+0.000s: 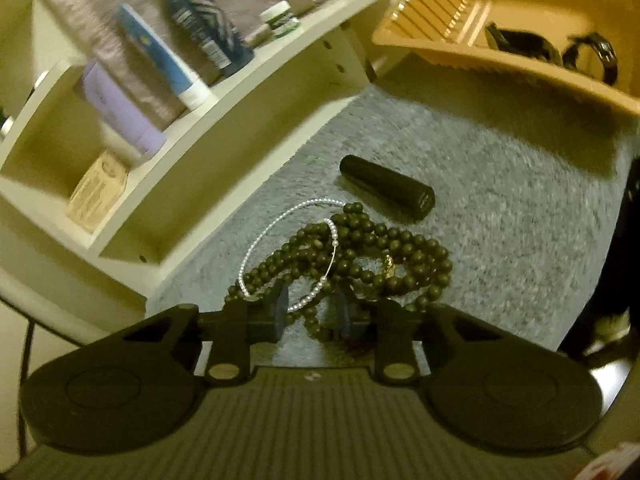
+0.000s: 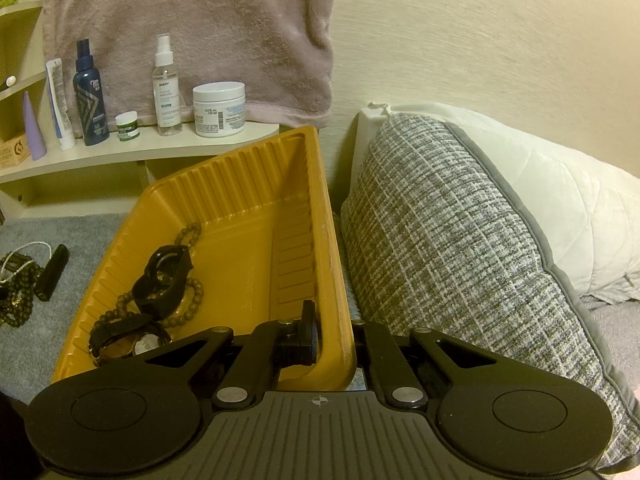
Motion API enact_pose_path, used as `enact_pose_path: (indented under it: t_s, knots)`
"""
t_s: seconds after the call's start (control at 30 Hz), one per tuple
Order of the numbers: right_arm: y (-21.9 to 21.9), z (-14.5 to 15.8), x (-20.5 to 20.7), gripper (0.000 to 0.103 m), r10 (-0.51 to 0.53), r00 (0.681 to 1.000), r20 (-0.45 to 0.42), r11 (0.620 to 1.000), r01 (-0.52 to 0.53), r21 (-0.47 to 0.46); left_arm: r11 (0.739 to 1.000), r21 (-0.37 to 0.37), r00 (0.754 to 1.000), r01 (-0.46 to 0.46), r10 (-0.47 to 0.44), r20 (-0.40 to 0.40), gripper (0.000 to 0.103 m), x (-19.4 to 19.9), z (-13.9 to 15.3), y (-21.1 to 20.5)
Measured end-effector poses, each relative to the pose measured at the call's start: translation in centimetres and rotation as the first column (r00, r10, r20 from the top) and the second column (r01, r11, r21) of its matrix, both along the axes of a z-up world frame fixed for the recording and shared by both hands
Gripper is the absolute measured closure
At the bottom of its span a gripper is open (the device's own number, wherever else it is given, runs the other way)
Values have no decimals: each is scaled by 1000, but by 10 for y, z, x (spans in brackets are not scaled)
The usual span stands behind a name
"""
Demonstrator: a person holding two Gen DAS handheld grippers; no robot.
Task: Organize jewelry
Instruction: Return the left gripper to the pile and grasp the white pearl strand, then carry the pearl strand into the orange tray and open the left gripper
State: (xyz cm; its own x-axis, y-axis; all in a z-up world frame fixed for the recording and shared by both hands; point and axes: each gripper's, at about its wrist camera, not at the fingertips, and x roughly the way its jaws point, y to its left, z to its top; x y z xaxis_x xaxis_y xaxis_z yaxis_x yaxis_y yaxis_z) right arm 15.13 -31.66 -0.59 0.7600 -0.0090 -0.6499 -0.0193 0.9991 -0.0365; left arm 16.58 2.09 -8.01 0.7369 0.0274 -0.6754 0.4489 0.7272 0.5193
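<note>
While R tool (image 2: 330,340) clamps tray rim (image 2: 336,280), L tool (image 1: 312,312) straddles beads (image 1: 360,248).

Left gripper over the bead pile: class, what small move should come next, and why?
Probably close the left gripper fully on the dark bead strand and lift. Its fingers straddle beads, with the pearl bracelet looped alongside, while the right gripper clamps the yellow tray rim, tilted ready to receive.
</note>
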Motion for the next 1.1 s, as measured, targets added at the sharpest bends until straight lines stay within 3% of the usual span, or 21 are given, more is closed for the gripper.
enact_pose_path:
  t_s: [0.17,0.33,0.77,1.1]
  knots:
    - [0,0,0,99,-1,1000,1,1000,1,0,995,69,997,67,-65,-41,89,4,-2,-2]
    - [0,0,0,99,-1,1000,0,1000,1,1,992,90,994,85,-79,-70,101,7,-3,-1]
    - [1,1,0,99,0,1000,1,1000,0,0,991,89,995,101,-102,4,101,12,45,-1]
    - [1,1,0,99,1,1000,2,1000,-1,-1,989,6,985,147,-147,85,101,20,105,-8]
